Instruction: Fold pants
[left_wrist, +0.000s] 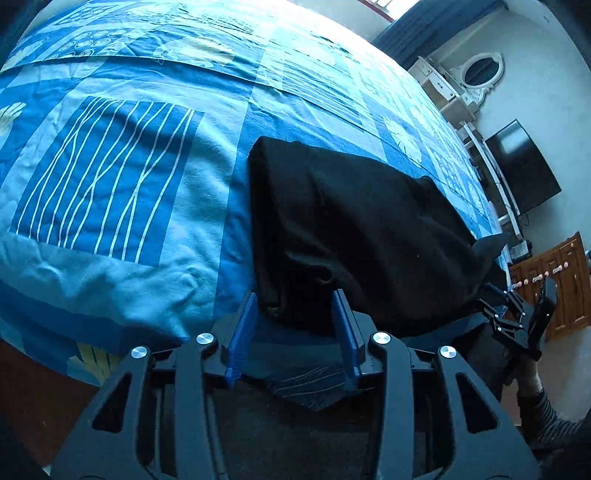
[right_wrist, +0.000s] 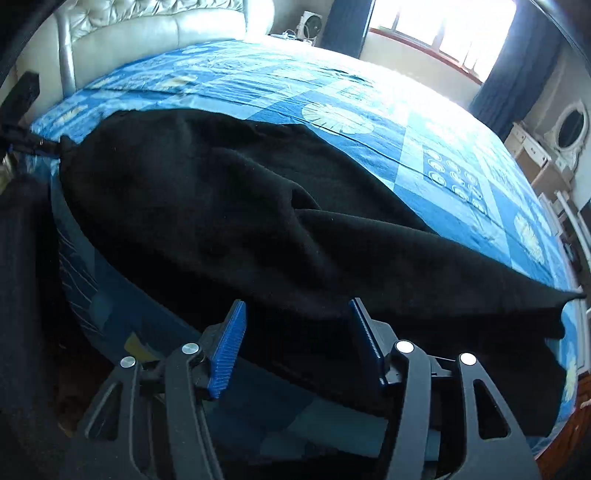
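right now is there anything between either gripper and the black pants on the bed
Nothing visible. The left gripper and right gripper both stand open right at the near edge of the black pants, which lie on the blue bedspread.

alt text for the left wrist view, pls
Black pants lie on a bed covered by a blue patterned sheet, their near edge between the open blue pads of the left gripper. The right gripper shows at the far right edge, near the bed's side.

Black pants (left_wrist: 362, 236) cover the near bedspread (left_wrist: 110, 166); beyond lies open.
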